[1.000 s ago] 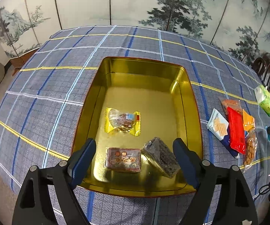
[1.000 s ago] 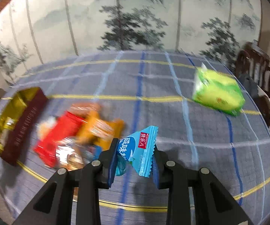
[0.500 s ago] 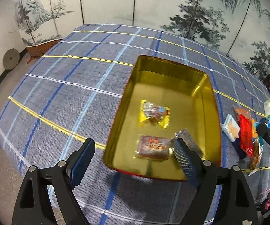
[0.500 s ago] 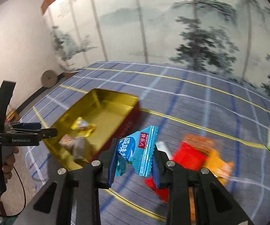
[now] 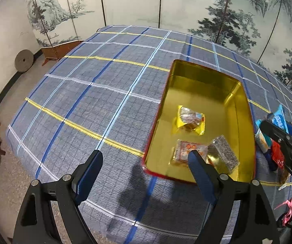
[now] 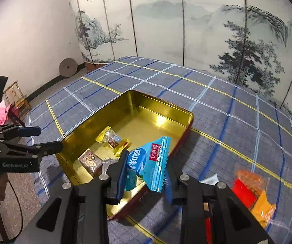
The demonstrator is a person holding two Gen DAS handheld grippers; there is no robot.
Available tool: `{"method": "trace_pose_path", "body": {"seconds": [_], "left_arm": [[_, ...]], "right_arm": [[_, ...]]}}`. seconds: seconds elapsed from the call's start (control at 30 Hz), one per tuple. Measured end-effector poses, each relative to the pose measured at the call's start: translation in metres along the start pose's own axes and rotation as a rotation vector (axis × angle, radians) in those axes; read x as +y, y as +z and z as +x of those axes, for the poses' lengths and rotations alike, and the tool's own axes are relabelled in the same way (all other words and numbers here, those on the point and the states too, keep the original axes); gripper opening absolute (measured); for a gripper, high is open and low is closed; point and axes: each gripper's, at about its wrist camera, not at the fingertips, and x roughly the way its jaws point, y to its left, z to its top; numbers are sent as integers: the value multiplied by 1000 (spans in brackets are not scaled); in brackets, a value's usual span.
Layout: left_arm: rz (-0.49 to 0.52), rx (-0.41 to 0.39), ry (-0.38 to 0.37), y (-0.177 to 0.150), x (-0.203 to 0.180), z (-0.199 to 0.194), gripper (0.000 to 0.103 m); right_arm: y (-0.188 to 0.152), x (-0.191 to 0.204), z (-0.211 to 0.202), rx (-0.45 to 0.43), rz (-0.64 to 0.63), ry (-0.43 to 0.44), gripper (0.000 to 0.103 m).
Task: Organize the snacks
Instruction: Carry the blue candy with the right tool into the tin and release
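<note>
- Right now my right tongs (image 6: 145, 175) are clamped on a blue snack packet (image 6: 149, 162), holding it above the near corner of the gold tin (image 6: 162, 105).
- My left tongs (image 5: 144, 168) stand wide with nothing between them, over the checked cloth of the desk (image 5: 97, 93) just beside the tin's near left corner.
- Inside the tin lie a yellow-wrapped sweet (image 5: 189, 120), a brown bar (image 5: 186, 151) and a dark block in clear wrap (image 5: 224, 152).
- More packets, red (image 6: 244, 193) and orange (image 6: 262, 208), lie in a pile on the cloth to the tin's right.
</note>
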Motion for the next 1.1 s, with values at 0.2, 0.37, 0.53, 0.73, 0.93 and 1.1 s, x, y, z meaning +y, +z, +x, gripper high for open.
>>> {"method": "trace_pose_path", "body": {"seconds": [0.2, 0.37, 0.53, 0.73, 0.93, 1.1], "left_arm": [[-16, 13, 27, -6, 12, -3, 83], [-40, 11, 40, -9, 21, -7, 83], [-45, 19, 43, -12, 22, -9, 83], [-33, 18, 39, -14, 19, -11, 83], [-26, 18, 32, -14, 15, -12, 83], [-18, 16, 21, -13, 10, -12, 83]], "right_arm": [[8, 10, 15, 13, -38, -10, 31], [18, 15, 24, 14, -58, -17, 31], [22, 20, 34, 22, -72, -21, 31], [21, 24, 43, 41, -72, -18, 31], [21, 25, 41, 32, -61, -1, 32], [21, 22, 37, 26, -32, 12, 47]]}}
